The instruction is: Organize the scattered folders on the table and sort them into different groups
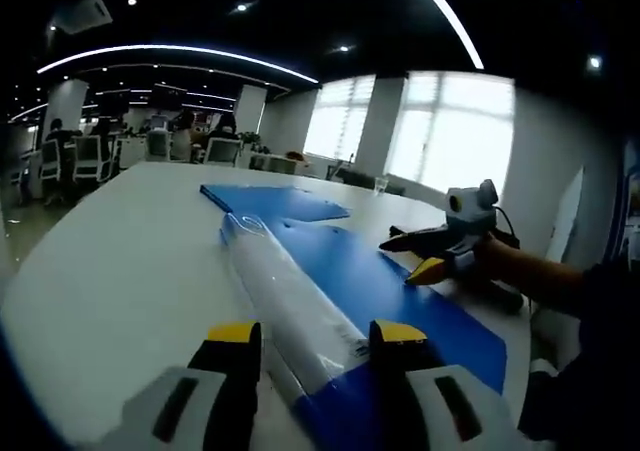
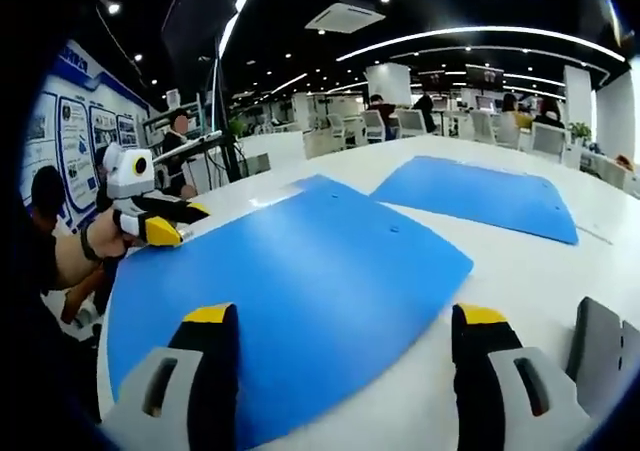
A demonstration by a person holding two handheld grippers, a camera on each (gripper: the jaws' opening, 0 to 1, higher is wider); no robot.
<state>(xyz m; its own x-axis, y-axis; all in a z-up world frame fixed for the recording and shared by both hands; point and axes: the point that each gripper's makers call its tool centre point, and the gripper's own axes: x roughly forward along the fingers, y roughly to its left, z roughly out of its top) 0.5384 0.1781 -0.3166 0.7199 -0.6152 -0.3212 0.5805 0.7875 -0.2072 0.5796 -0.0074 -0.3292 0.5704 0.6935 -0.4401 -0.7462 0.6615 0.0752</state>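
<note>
In the left gripper view, the left gripper (image 1: 315, 346) pinches the edge of a blue folder (image 1: 385, 291) with a white clear-sleeved spine, its yellow-tipped jaws closed on it at 6 o'clock; the folder runs away toward 12 o'clock over the white table (image 1: 120, 261). A second blue folder (image 1: 275, 203) lies flat beyond it at 11 o'clock. The right gripper (image 1: 425, 256) comes in from 3 o'clock, held in a hand (image 1: 500, 266), its tips resting at the near folder's far edge; whether they are together or apart I cannot tell.

In the right gripper view, the right gripper's jaws stand wide apart at 6 o'clock, the left one lying over the folder's near edge. The other folder (image 2: 480, 196) lies at 1 o'clock.
</note>
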